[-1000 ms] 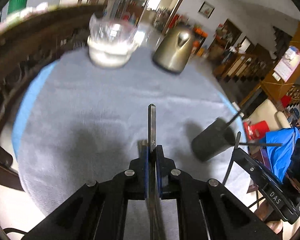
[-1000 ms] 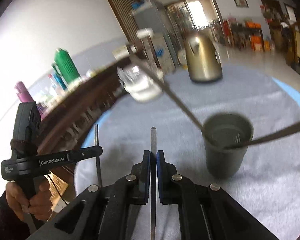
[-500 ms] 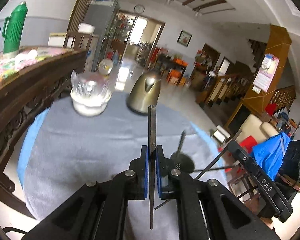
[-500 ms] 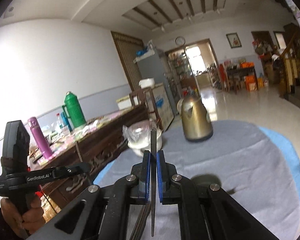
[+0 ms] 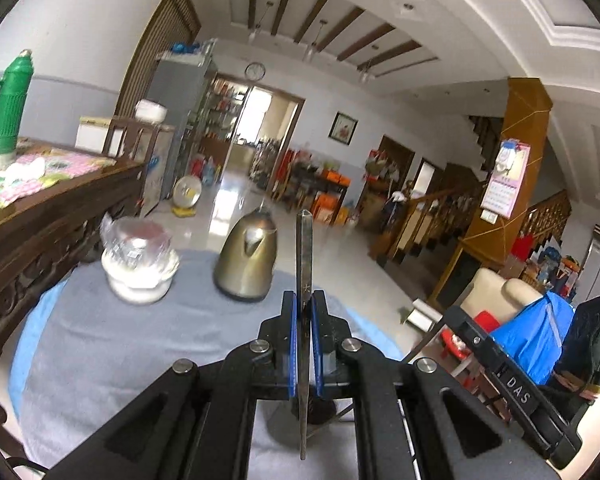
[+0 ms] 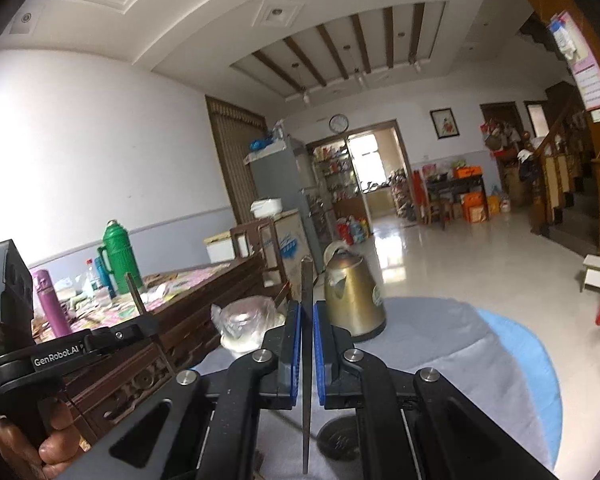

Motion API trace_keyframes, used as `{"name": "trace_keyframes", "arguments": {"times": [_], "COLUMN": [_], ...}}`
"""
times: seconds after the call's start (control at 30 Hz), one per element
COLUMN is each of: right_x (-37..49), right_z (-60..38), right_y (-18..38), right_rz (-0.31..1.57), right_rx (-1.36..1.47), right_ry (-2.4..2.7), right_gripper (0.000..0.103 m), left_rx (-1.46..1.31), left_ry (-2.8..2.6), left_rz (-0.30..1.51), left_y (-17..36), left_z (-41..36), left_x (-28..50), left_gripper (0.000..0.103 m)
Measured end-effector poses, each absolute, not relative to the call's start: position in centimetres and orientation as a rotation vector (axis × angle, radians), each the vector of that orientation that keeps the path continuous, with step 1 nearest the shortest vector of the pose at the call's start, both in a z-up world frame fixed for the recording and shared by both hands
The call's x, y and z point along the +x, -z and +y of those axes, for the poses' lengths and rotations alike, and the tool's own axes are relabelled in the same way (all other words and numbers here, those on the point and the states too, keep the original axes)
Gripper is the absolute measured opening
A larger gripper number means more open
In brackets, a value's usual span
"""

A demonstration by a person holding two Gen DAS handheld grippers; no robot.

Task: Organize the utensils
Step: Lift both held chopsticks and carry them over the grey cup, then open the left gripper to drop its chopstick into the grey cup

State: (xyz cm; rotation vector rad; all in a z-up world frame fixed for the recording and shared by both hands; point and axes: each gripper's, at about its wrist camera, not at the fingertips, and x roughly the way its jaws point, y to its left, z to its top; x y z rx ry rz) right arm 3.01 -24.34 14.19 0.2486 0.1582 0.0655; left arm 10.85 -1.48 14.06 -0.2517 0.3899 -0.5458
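Observation:
In the left wrist view my left gripper point(image 5: 304, 297) is shut on a thin metal chopstick point(image 5: 304, 248) that sticks out past the blue pads, high above the grey tablecloth point(image 5: 120, 340). My right gripper point(image 6: 307, 307) is likewise shut on a second metal chopstick point(image 6: 307, 280). The dark utensil cup point(image 6: 338, 440) shows only as a rim low under the right gripper's fingers. Each gripper appears at the edge of the other's view: the right one point(image 5: 512, 392) at the right, and the left one point(image 6: 112, 338), held by a hand point(image 6: 40, 448), at the left.
A brass-coloured kettle point(image 5: 248, 256) and a white bowl wrapped in clear plastic point(image 5: 140, 268) stand at the far side of the round table. A dark carved wooden bench point(image 5: 40, 232) with a green thermos point(image 5: 6, 104) runs along the left.
Both grippers have risen and tipped upward, each keeping its chopstick. The table and the dark cup have slid down to the bottom of the views, and the room and ceiling fill them.

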Motion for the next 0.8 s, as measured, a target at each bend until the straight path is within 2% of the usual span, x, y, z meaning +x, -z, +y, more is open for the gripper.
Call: {"name": "trace_keyframes", "arguments": {"times": [0.3, 0.8], "right_x": [5.2, 8.2], "right_z": [-26.4, -30.8], "right_y": [-14.6, -9.3], "right_rz": [0.115, 0.269], "right_rx": [0.246, 0.338], "right_ry": [0.02, 0.017], "right_gripper": [0.007, 0.007], "left_rx": [-0.214, -0.123], "left_ry": [0.521, 0.463], "left_rz": [0.279, 0.396], "left_y": [-14.1, -8.1], "left_z": [-6.2, -11.2], "left_x": [12.9, 15.1], "left_gripper": [0.007, 0.007]}}
